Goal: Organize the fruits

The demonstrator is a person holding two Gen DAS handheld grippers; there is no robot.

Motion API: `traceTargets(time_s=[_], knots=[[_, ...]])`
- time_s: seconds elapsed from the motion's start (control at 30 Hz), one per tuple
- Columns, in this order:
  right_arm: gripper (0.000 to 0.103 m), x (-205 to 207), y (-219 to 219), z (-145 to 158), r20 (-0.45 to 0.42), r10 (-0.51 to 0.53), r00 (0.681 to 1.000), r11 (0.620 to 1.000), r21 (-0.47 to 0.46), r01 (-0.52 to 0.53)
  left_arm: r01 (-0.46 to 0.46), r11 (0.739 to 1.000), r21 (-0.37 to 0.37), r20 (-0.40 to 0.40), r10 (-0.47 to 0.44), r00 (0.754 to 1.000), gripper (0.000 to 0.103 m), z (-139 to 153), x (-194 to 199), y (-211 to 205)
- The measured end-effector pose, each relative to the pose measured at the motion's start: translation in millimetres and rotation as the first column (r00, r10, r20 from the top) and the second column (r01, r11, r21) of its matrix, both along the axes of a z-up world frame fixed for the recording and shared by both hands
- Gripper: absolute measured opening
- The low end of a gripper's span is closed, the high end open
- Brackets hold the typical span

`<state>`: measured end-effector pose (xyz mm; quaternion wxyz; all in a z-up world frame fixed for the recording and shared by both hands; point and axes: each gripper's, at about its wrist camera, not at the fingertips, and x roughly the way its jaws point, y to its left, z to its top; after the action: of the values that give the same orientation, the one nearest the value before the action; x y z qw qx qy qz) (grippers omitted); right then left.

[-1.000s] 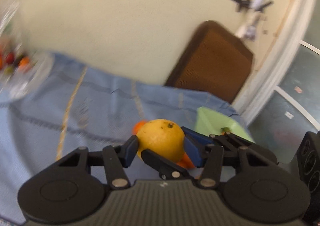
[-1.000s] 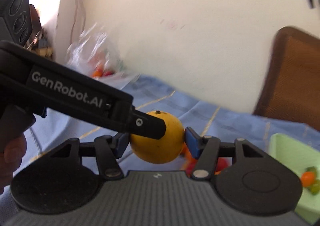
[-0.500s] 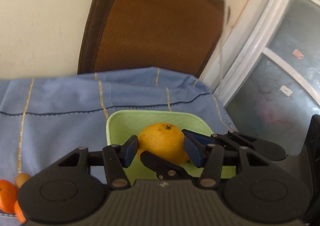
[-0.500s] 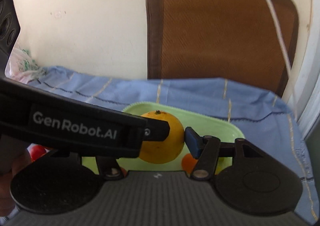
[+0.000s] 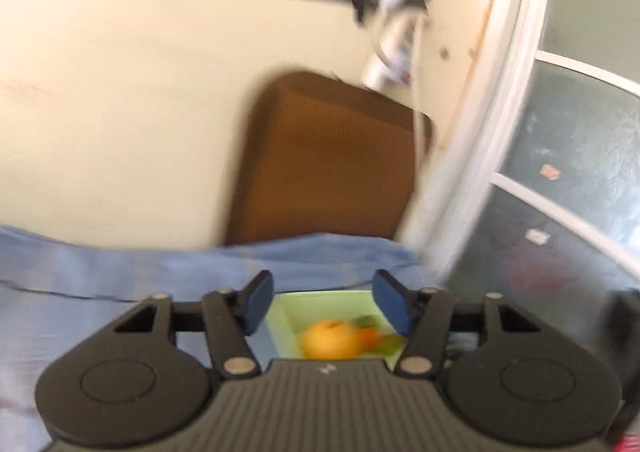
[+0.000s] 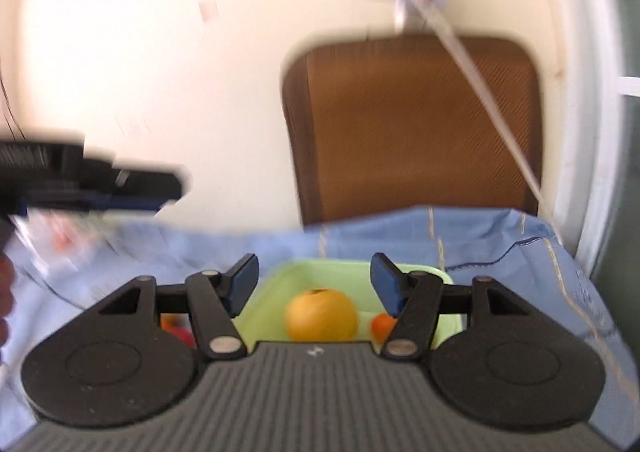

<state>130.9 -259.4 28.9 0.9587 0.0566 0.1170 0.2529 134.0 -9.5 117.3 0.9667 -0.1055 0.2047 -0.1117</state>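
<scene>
Far left of the right wrist view there's some loose fruit on the blue cloth-covered table (image 6: 500,236): small orange and red pieces (image 6: 176,326) peeking out behind the gripper linkage, too hidden to tell exactly how many.

Moving right, the left gripper (image 5: 326,302) has its blue-padded tongs spread wide with nothing between them, hovering above the pale green square plastic tray (image 5: 320,302).

The big round yellow-orange citrus (image 6: 322,315) sits inside that tray, stem end up, with a small orange fruit (image 6: 382,326) just beside it on its right and something green next to that, too blurry to name.

The right gripper (image 6: 316,286) is spread apart and empty too, also over the tray.

So I'd call the drop done. For the step in hand, I'd lift both grippers straight up clear of the tray rim so a pad doesn't clip the citrus and roll it into the small stuff. Then swing back left for the loose pieces, one at a time, and pinch gently since those little ones look soft and easy to squash.
</scene>
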Motion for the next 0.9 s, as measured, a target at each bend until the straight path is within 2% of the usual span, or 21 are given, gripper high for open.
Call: traceTargets(time_s=[0.07, 0.13, 0.27, 0.37, 0.43, 0.67, 0.9], knots=[[0.064, -38, 1, -14, 0.017, -0.009, 1.0, 0.996, 0.086, 0.007, -0.109, 0.991, 0.077, 0.004, 0.109, 0.994, 0.061, -11, -37, 11], [0.064, -68, 12, -34, -0.003, 0.005, 1.0, 0.992, 0.122, -0.005, -0.172, 0.979, 0.108, -0.052, 0.178, 0.983, 0.061, -33, -66, 19], [0.064, -106, 47, -69, -0.094, 0.017, 0.995, 0.995, 0.099, -0.008, -0.232, 0.966, 0.114, -0.178, 0.25, 0.952, 0.061, -80, -95, 24], [0.064, -113, 64, -75, -0.127, 0.029, 0.992, 0.998, 0.05, -0.022, -0.259, 0.955, 0.146, -0.221, 0.286, 0.932, 0.061, -101, -104, 24], [0.064, -122, 67, -72, -0.094, 0.01, 0.996, 0.999, 0.044, -0.006, -0.274, 0.946, 0.173, -0.221, 0.309, 0.925, 0.061, -108, -106, 25], [0.065, -107, 65, -79, -0.152, -0.003, 0.988, 0.999, 0.036, 0.009, -0.351, 0.906, 0.236, -0.195, 0.398, 0.896, 0.061, -114, -108, 29], [0.065, -106, 66, -81, -0.172, 0.016, 0.985, 0.999, 0.03, -0.011, -0.369, 0.9, 0.23, -0.189, 0.413, 0.891, 0.061, -114, -109, 28]])
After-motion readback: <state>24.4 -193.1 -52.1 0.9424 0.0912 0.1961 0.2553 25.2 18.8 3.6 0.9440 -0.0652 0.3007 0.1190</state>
